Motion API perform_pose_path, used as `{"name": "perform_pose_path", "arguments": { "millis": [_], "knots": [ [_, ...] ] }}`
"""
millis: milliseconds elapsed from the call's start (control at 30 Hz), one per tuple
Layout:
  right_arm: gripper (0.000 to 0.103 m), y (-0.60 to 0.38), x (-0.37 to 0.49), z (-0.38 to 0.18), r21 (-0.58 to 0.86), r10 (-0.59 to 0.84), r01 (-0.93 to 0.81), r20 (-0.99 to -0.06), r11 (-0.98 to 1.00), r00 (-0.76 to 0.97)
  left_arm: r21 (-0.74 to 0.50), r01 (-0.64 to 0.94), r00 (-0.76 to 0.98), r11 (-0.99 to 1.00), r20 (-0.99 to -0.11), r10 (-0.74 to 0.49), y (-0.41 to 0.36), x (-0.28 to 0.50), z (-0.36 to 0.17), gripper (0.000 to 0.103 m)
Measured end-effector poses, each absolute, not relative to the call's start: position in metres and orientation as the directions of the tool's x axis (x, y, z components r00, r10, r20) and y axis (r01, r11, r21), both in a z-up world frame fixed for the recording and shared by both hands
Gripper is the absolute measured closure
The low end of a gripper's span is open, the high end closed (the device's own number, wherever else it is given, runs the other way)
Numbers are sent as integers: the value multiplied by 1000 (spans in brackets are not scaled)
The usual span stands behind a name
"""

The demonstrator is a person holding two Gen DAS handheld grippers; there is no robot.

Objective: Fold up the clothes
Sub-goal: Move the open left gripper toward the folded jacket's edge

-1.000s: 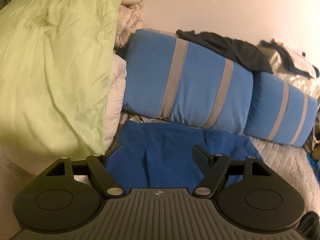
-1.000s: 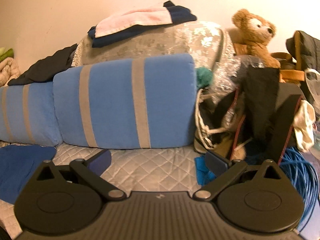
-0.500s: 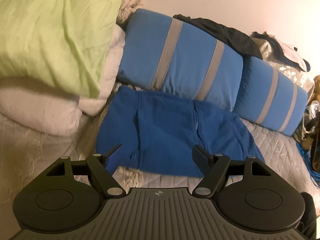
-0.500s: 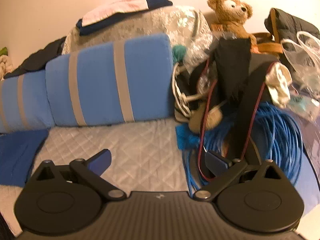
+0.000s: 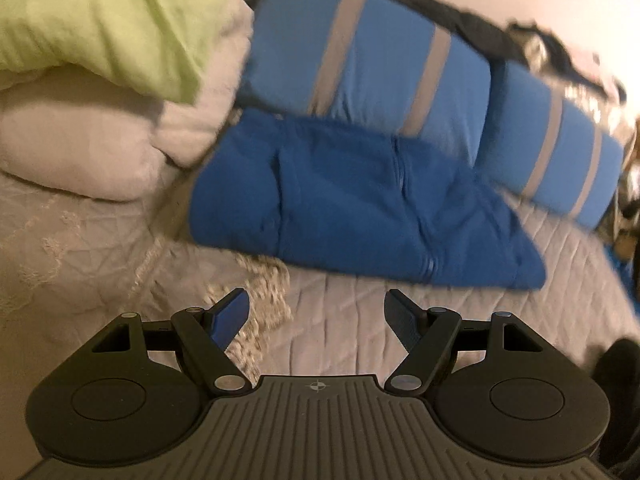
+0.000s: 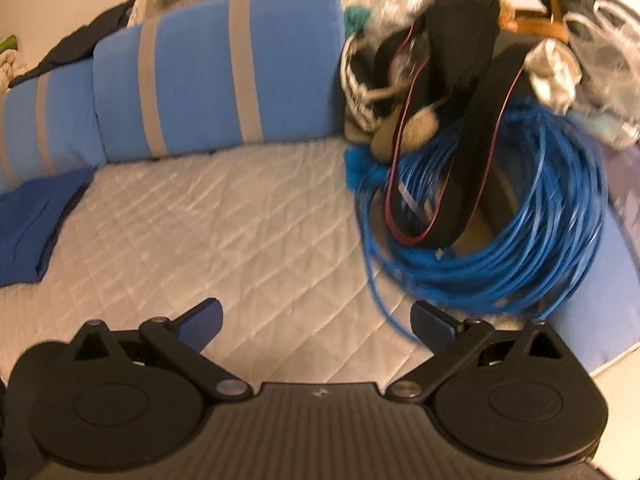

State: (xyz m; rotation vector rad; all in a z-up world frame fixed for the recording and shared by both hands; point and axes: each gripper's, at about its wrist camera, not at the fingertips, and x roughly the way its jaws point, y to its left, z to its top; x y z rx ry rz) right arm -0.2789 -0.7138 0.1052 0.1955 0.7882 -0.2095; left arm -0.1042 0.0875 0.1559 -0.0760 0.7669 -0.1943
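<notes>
Both grippers lower than second ago. Left gripper (image 5: 316, 314) open, empty, blue garment (image 5: 360, 208) just ahead; right gripper (image 6: 316, 320) open, empty, garment far left. Grasp not begun.

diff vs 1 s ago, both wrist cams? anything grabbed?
Both grippers dropped toward the bed and tilted down. The left gripper now sees the whole blue garment on the quilt; the right gripper sees more quilt and the blue cable coil. Nothing grabbed or released. Unchanged: both jaws open and empty, garment and striped pillows in place.
</notes>
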Motion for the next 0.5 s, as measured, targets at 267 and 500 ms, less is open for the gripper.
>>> {"name": "perform_pose_path", "arguments": {
  "millis": [267,500],
  "knots": [
    [0,-682,-256,59,71,-87,224,-777,972,624,-52,218,665,975,-723,-187,38,-91,103,29],
    [0,-655,-235,29,24,-76,157,-798,987,598,5,257,649,967,-742,-169,5,-76,70,29]
  ]
}}
